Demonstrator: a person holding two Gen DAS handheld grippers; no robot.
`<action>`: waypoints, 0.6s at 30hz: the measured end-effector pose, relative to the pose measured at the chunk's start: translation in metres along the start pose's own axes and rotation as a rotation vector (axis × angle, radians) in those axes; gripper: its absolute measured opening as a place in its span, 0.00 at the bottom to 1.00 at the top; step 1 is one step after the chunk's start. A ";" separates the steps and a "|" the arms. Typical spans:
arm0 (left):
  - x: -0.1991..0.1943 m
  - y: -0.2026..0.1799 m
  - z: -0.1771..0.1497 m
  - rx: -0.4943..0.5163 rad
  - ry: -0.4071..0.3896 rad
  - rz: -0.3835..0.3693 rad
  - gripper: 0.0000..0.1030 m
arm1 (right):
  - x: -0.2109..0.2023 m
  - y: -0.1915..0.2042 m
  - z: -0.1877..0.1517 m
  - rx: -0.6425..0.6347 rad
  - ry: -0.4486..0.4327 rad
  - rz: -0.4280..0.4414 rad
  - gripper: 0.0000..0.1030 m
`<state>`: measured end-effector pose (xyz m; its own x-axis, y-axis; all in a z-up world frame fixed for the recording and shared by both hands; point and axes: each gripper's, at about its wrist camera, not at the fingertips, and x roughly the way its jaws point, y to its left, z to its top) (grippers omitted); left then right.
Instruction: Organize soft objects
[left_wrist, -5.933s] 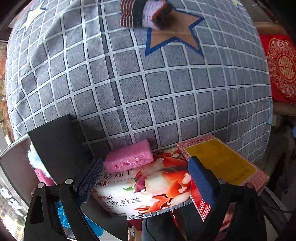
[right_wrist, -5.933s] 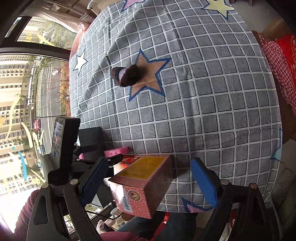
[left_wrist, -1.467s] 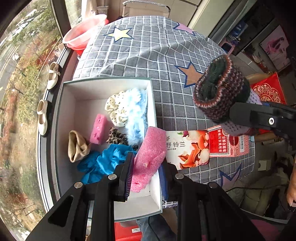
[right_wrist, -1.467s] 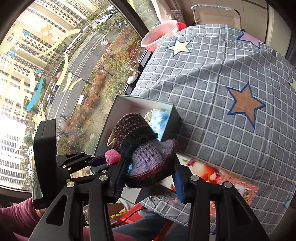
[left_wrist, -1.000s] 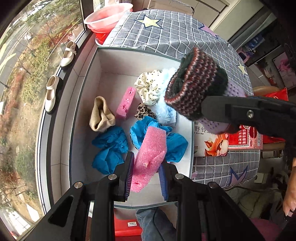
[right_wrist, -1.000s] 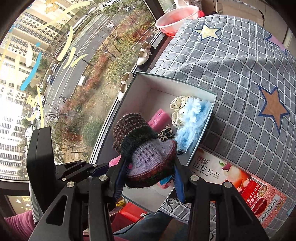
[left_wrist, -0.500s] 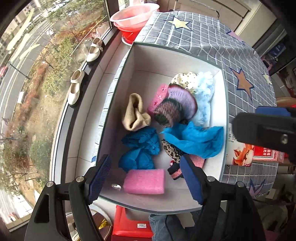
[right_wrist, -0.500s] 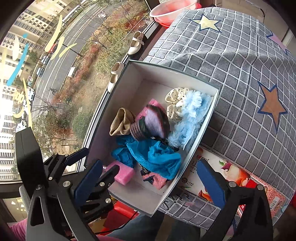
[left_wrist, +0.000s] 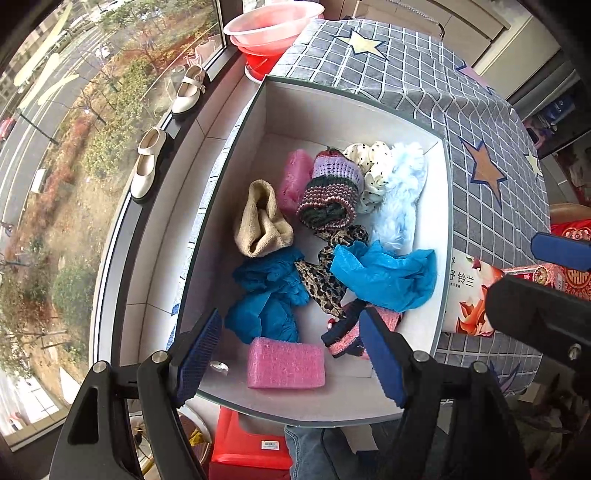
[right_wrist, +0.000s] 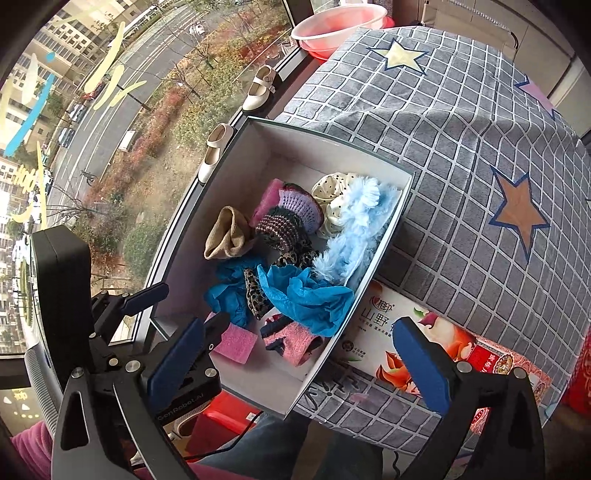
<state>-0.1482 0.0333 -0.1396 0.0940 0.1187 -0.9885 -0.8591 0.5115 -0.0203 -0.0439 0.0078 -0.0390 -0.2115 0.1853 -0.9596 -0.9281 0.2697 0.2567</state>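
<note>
A white box (left_wrist: 332, 114) (right_wrist: 280, 147) holds soft things. A pink sponge (left_wrist: 286, 363) (right_wrist: 235, 341) lies at its near end. A striped knit hat (left_wrist: 330, 194) (right_wrist: 286, 218) lies in the middle, beside a beige sock (left_wrist: 260, 221), blue cloths (left_wrist: 384, 273), a fluffy light-blue piece (left_wrist: 400, 195) and a second pink sponge (left_wrist: 295, 177). My left gripper (left_wrist: 291, 356) is open and empty above the near end of the box. My right gripper (right_wrist: 299, 363) is open and empty, over the box's near right corner.
The box sits on a grey checked tablecloth with stars (right_wrist: 461, 147). Flat printed cartons (right_wrist: 417, 343) lie to the right of the box. A pink basin (left_wrist: 271, 26) stands at the far end. A window sill with white shoes (left_wrist: 147, 162) runs along the left.
The left gripper let go of the pink sponge and the right gripper let go of the knit hat; both now lie in the box. Both grippers opened and drew back a little.
</note>
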 end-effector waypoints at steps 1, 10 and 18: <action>-0.001 0.000 0.000 0.002 -0.001 0.000 0.77 | 0.000 0.000 0.000 0.002 0.003 0.001 1.00; -0.001 0.001 -0.004 -0.001 0.001 0.008 0.77 | 0.000 -0.003 -0.002 0.015 0.005 0.005 1.00; 0.000 0.001 -0.005 -0.003 0.006 0.013 0.77 | -0.001 -0.003 -0.002 0.017 0.006 0.006 1.00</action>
<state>-0.1515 0.0290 -0.1404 0.0795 0.1205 -0.9895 -0.8616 0.5076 -0.0074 -0.0418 0.0046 -0.0394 -0.2192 0.1812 -0.9587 -0.9213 0.2849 0.2645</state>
